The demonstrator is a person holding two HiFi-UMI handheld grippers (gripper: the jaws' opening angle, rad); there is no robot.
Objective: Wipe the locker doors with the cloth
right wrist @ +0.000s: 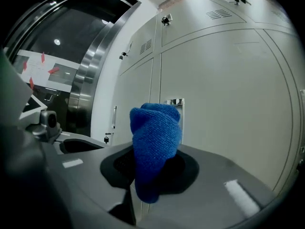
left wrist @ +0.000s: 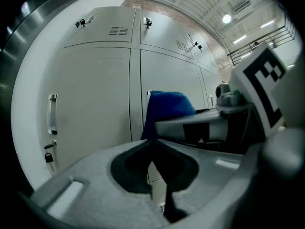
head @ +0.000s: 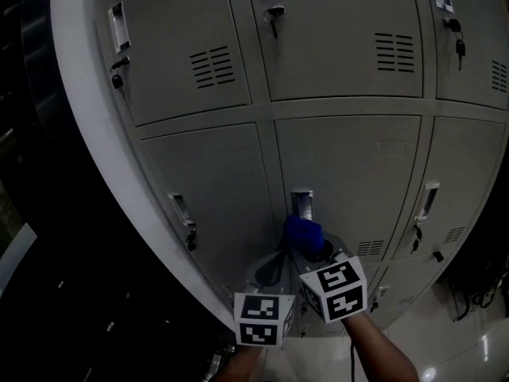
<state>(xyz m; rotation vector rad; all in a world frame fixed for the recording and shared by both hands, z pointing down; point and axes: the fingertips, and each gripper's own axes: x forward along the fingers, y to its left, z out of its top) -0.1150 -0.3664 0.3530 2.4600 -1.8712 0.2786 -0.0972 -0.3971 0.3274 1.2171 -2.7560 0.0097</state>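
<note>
The tall grey metal locker doors [head: 350, 165] stand just ahead. The right gripper [right wrist: 153, 171] squeezes the fuzzy blue cloth [right wrist: 157, 137], near the middle door. The left gripper [left wrist: 153, 147] is closed on nothing. The cloth should press flat on the door and slide slowly.

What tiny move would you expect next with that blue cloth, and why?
Probably press the blue cloth forward onto the lower middle locker door and begin a sideways stroke. The right gripper is shut on the cloth, held up near that door's handle; whether it touches is unclear. The left gripper is shut and empty.
</note>
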